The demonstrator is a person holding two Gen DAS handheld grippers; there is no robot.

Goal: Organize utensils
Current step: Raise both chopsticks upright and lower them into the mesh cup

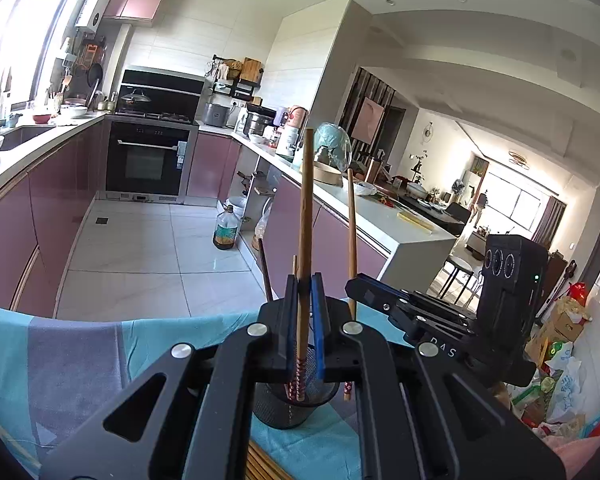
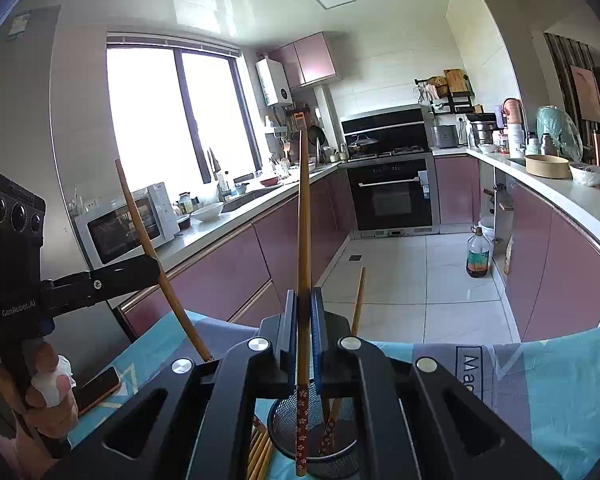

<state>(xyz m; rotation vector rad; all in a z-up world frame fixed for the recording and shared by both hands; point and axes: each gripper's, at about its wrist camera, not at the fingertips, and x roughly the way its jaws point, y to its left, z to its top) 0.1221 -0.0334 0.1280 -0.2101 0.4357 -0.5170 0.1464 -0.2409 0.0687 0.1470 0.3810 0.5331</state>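
Note:
My left gripper is shut on a wooden chopstick, held upright with its patterned end down inside a black mesh holder. My right gripper is shut on another wooden chopstick, also upright, its patterned end beside the mesh holder. Other chopsticks stand in the holder. The left gripper and its chopstick show at the left of the right wrist view; the right gripper's chopstick shows in the left wrist view.
The holder stands on a blue and grey cloth. More chopsticks lie on the cloth near the holder. A phone lies at the left. Kitchen counters, an oven and an oil bottle lie beyond.

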